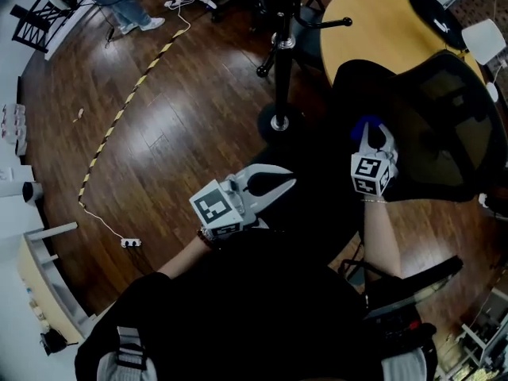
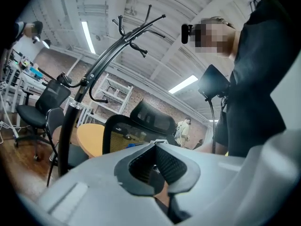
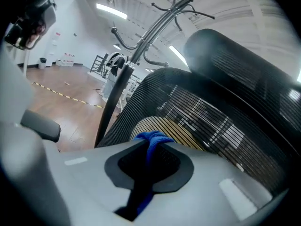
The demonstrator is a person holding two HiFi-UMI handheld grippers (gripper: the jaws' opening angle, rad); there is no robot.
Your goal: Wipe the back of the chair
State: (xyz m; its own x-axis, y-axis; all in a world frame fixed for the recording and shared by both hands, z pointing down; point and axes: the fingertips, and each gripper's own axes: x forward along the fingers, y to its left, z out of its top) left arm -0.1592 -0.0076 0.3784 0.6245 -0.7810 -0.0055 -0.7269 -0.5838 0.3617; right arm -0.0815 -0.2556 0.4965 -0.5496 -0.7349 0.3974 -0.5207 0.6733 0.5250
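The coat stand (image 1: pixel 283 54) is standing just left of the chair (image 1: pixel 444 125), with its round base on the wooden floor (image 1: pixel 175 117) between my two hand-held grippers and the round yellow worktop (image 1: pixel 373 22). In the right gripper view its dark pole is crossing the scene close beside the left edge of the chair back (image 3: pixel 211 112), crowding that side. A strip of yellow-and-black tape (image 1: pixel 119 113) is running across the floor well off to the left, and a white power strip (image 1: pixel 131 243) is lying near my left side.

The chair is facing the worktop, so the rear of its black mesh back is turning toward me; the yellow top is showing through the mesh. The back is standing upright with its long axis running floor to ceiling, and the headrest (image 3: pixel 235 55) is sitting above it.

My right hand-held gripper (image 1: pixel 373 137) is pinching a blue cloth (image 3: pixel 151 138), a fold bunching out past the jaw tips. It is hovering at the near left edge of the chair back; I cannot tell whether the cloth is touching the mesh.

My left hand-held gripper (image 1: pixel 274 185) is hanging lower and to the left, apart from the chair, pointing toward it, with its jaws pressed together on nothing.
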